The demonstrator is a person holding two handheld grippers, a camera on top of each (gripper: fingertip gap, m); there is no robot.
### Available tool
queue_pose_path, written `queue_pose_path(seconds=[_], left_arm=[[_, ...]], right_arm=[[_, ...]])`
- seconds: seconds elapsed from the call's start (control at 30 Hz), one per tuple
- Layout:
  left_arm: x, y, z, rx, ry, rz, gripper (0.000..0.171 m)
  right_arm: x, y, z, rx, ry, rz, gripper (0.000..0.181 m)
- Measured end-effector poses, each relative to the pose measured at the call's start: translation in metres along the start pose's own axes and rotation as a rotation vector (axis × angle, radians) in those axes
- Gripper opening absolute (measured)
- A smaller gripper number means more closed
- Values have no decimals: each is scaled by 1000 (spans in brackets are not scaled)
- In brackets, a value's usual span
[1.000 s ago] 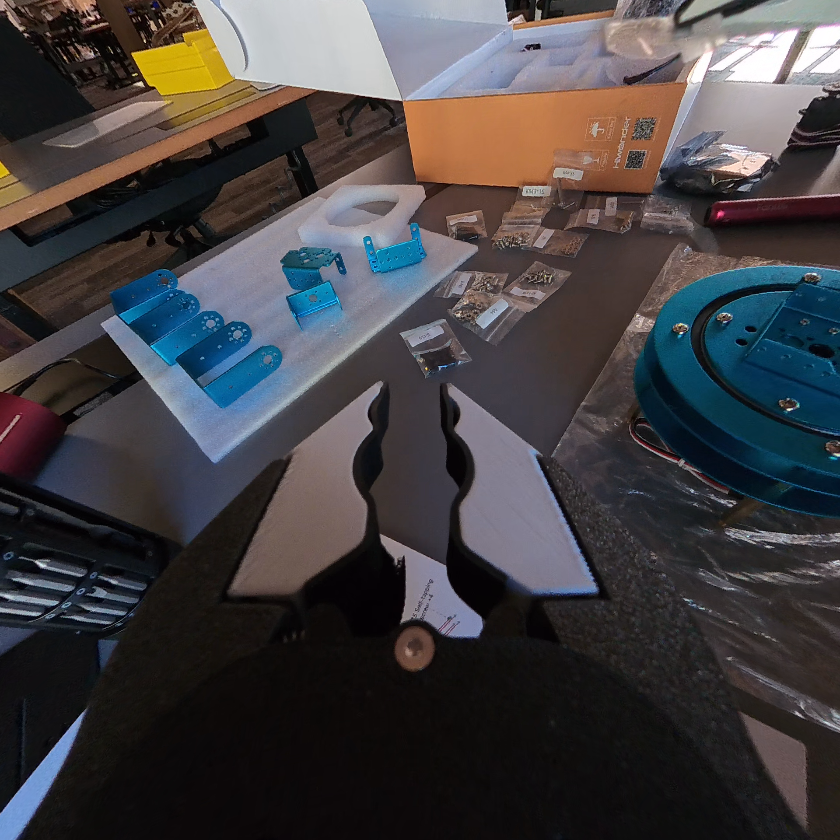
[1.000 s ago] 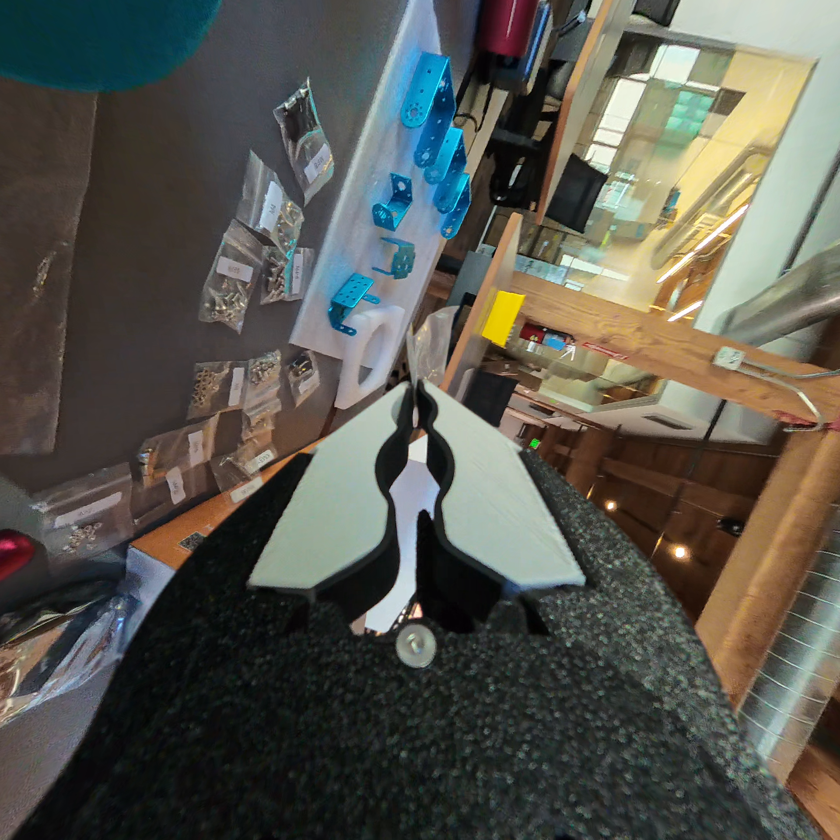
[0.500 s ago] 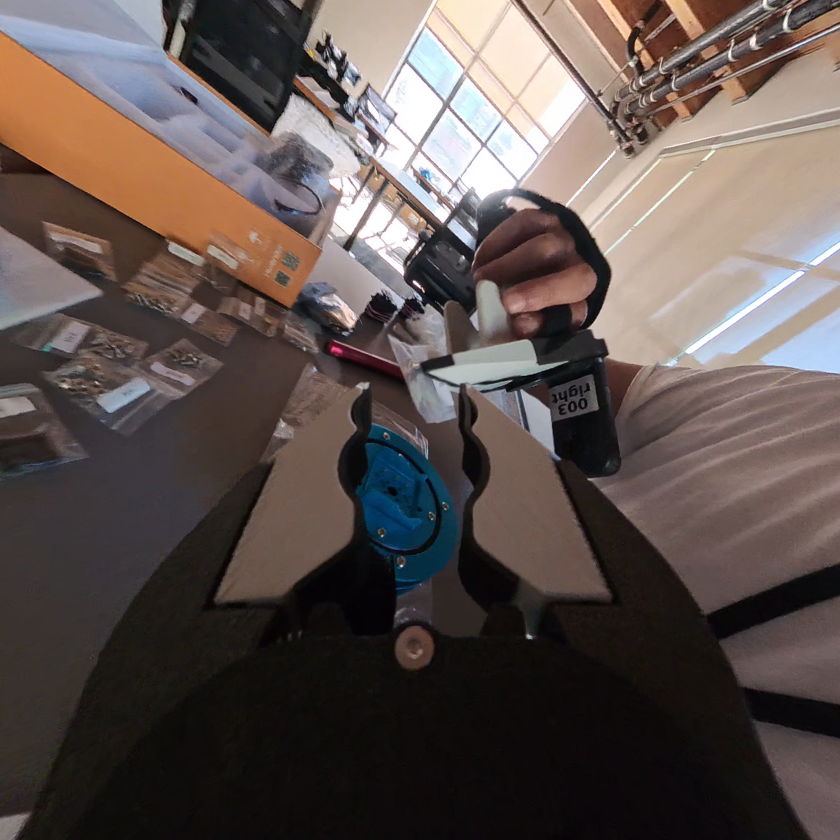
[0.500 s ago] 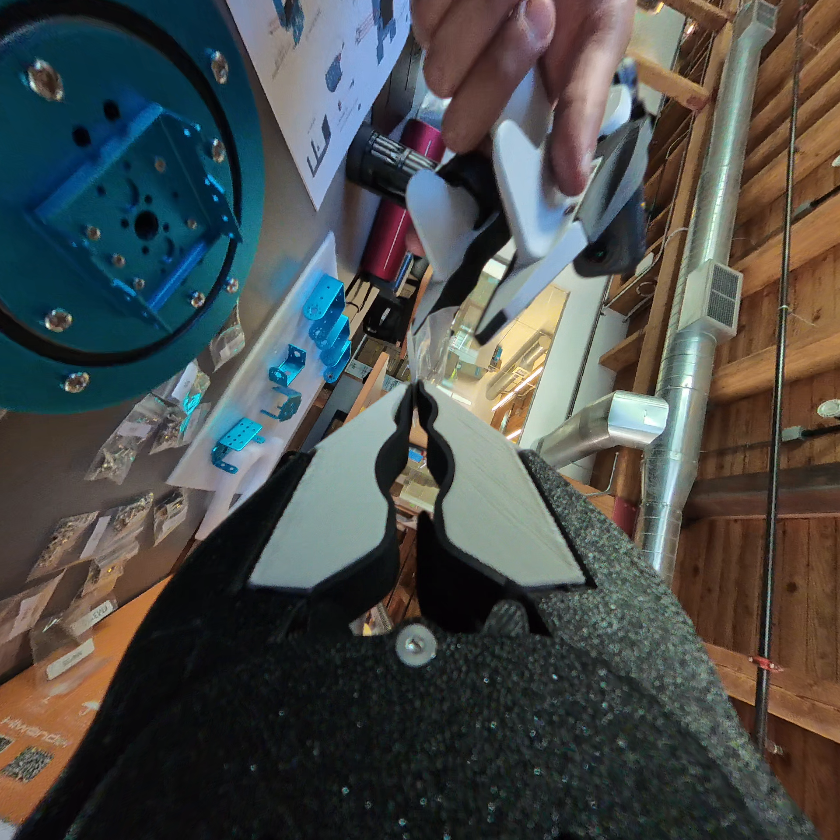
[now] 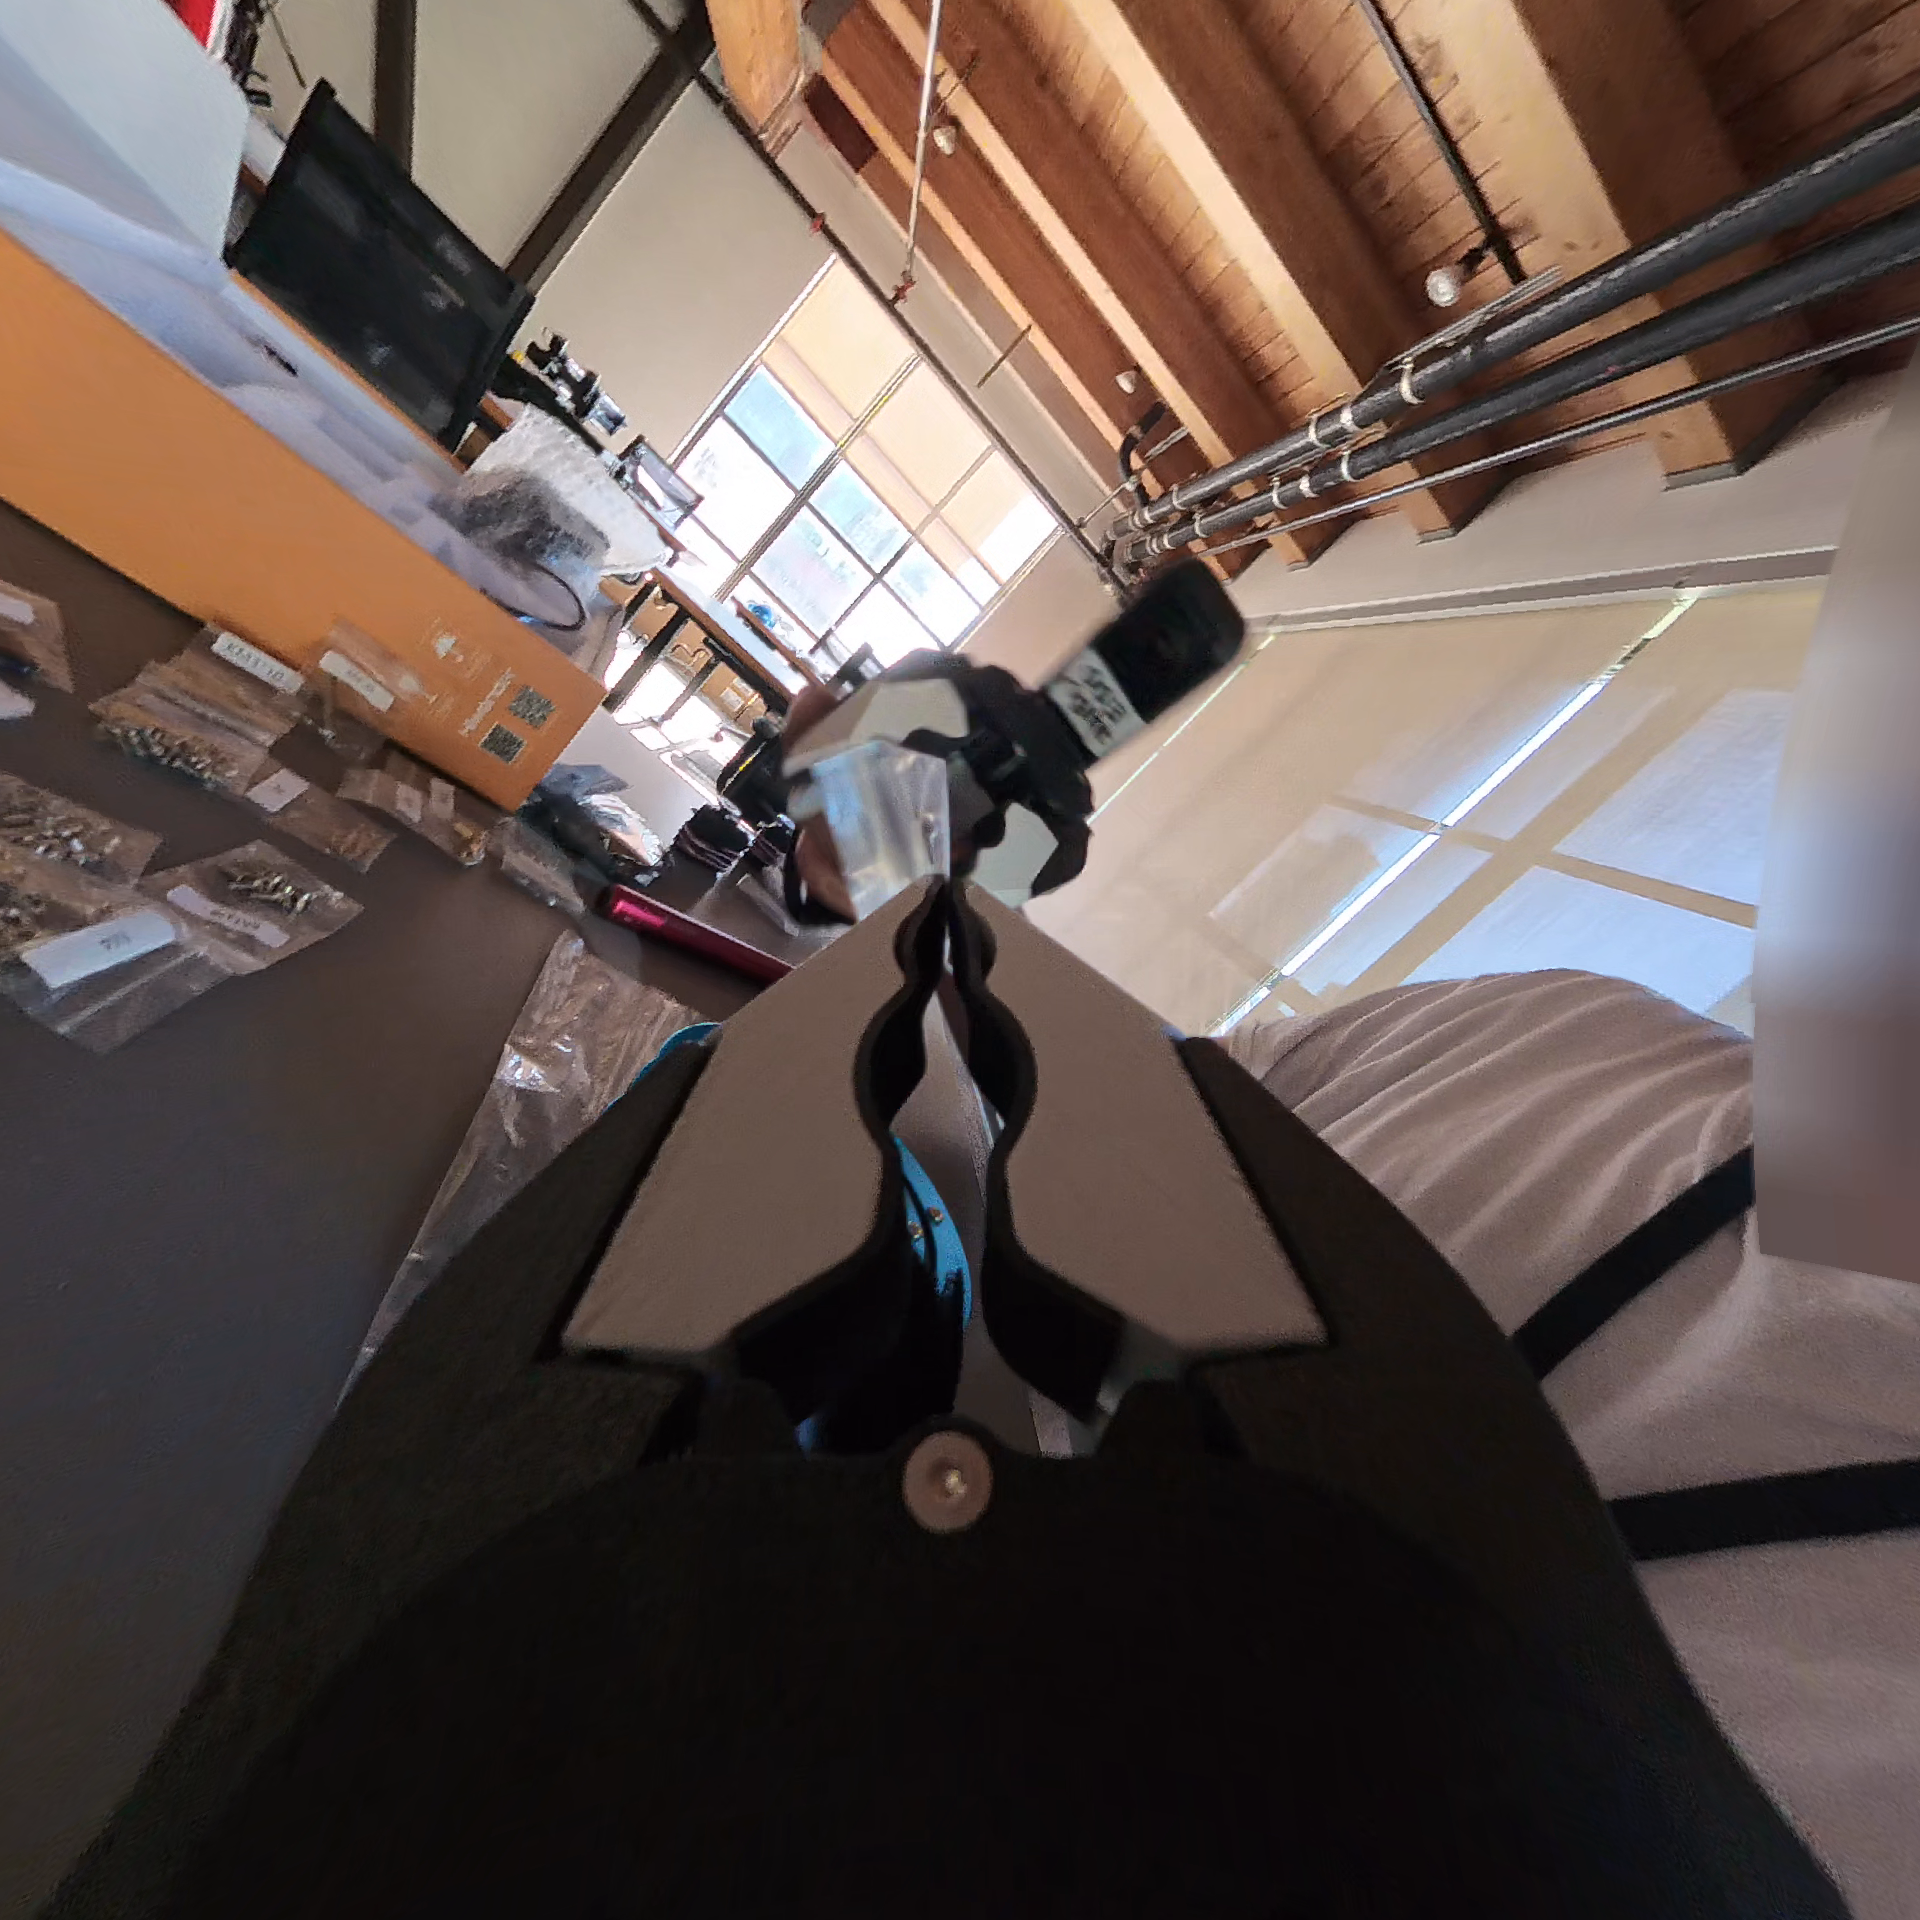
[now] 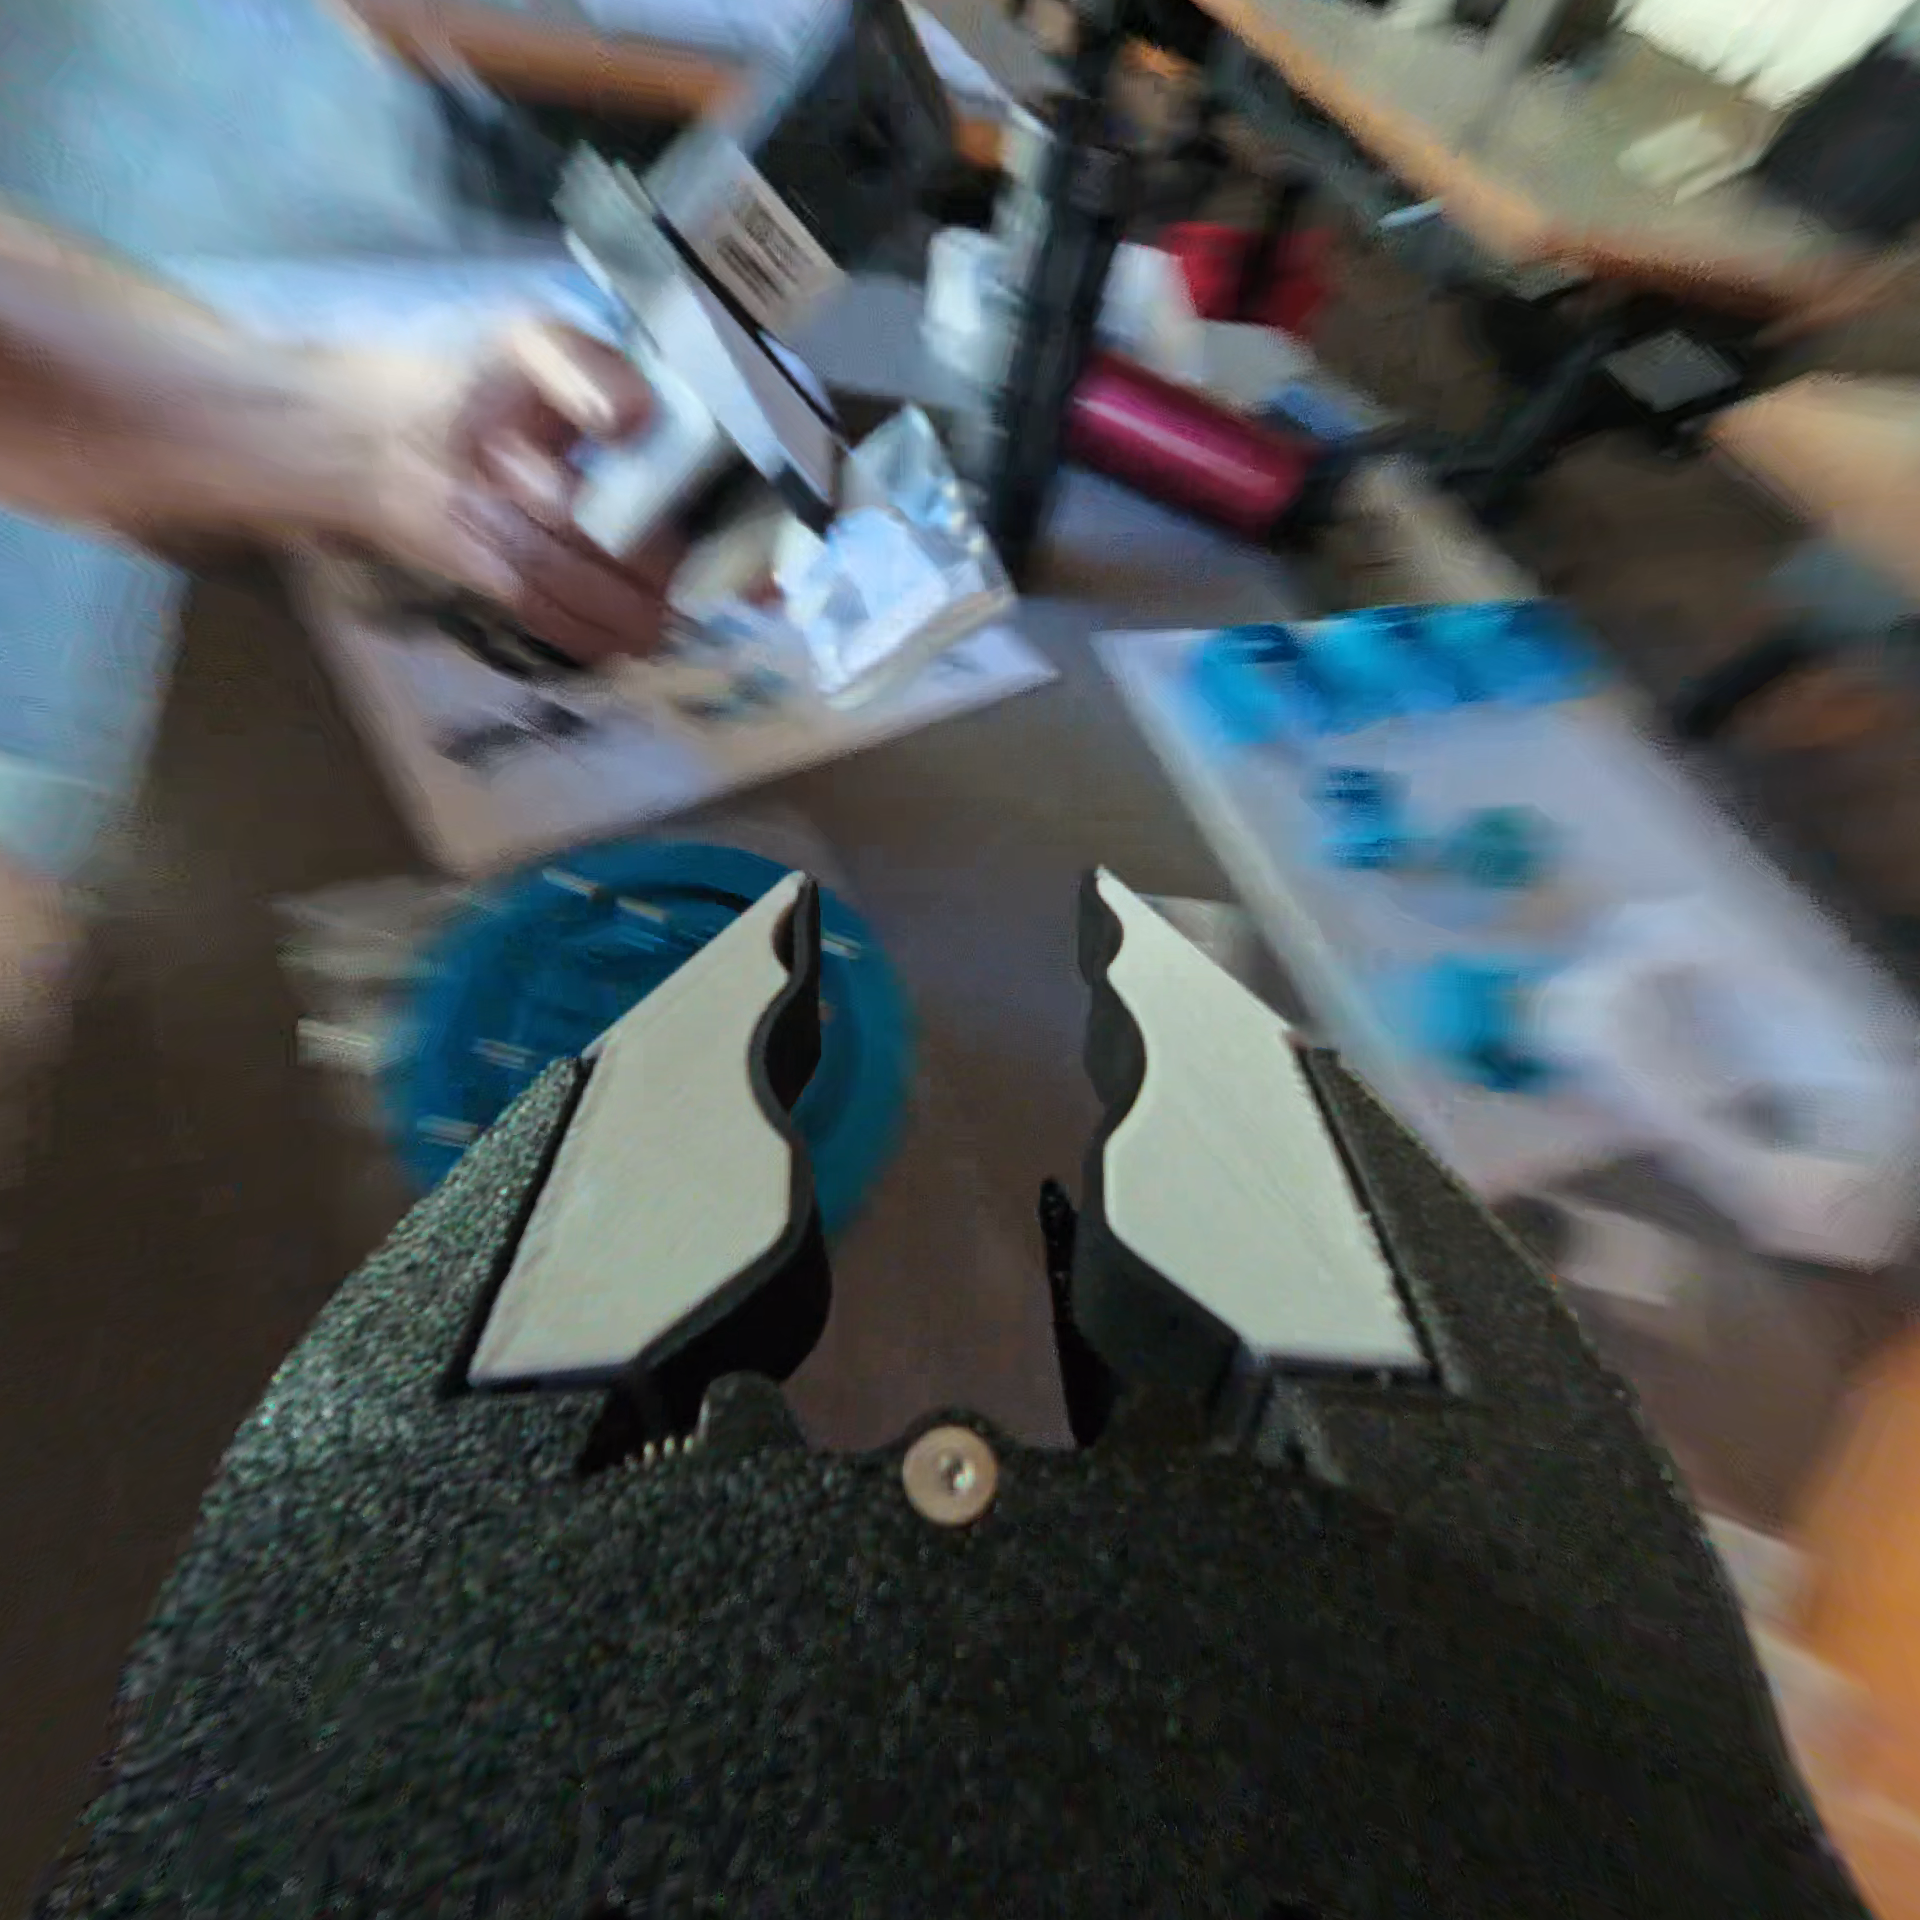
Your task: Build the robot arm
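My left gripper [image 5: 940,899] is shut, pinching the edge of a small clear plastic bag [image 5: 868,821] held up in the air. In the right wrist view the same bag [image 6: 894,561] hangs from the left gripper's tips, and a hand [image 6: 499,488] holds that gripper. My right gripper [image 6: 948,883] is open and empty, above the dark table near a round blue metal base [image 6: 561,987]. Its black handle [image 5: 1143,649] shows just beyond the bag in the left wrist view. The right wrist view is badly motion-blurred.
A white foam sheet [image 6: 1662,935] with several blue brackets lies at the right, and a printed sheet [image 6: 623,727] beyond the base. A red cylinder [image 5: 675,925], small bags of screws [image 5: 239,883] and an orange box [image 5: 208,488] are on the table. The person's torso [image 5: 1558,1143] is close.
The clear bag has passed from the right gripper to the left. The left gripper has shut on it; the right gripper has opened and swung down towards the table.
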State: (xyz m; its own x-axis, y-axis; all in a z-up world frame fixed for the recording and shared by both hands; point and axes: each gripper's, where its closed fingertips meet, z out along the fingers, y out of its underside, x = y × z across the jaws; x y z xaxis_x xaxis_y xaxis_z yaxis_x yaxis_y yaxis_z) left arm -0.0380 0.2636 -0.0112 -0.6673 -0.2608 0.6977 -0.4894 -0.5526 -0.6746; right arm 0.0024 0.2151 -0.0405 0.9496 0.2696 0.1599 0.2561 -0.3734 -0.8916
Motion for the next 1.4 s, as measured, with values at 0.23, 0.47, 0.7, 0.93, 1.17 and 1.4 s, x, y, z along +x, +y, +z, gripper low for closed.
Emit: queue_pose_path(seconds=[0.23, 0.47, 0.7, 0.93, 1.17, 1.4], left_arm=[[31, 6, 2, -3, 160, 65, 0], [37, 18, 7, -61, 181, 120, 0], [25, 22, 5, -88, 115, 151, 0], [-13, 22, 7, -109, -134, 226, 24], [-75, -3, -29, -123, -585, 426, 25], [-113, 1, -51, -207, -872, 598, 22]], right_arm=[[-31, -49, 8, 332, -565, 526, 44], [-56, -54, 7, 324, -750, 577, 16], [-41, -41, -2, 279, -632, 549, 0], [20, -15, 3, -26, -308, 410, 0], [187, 102, -39, -731, 161, 355, 0], [195, 155, -22, -1144, -95, 429, 0]])
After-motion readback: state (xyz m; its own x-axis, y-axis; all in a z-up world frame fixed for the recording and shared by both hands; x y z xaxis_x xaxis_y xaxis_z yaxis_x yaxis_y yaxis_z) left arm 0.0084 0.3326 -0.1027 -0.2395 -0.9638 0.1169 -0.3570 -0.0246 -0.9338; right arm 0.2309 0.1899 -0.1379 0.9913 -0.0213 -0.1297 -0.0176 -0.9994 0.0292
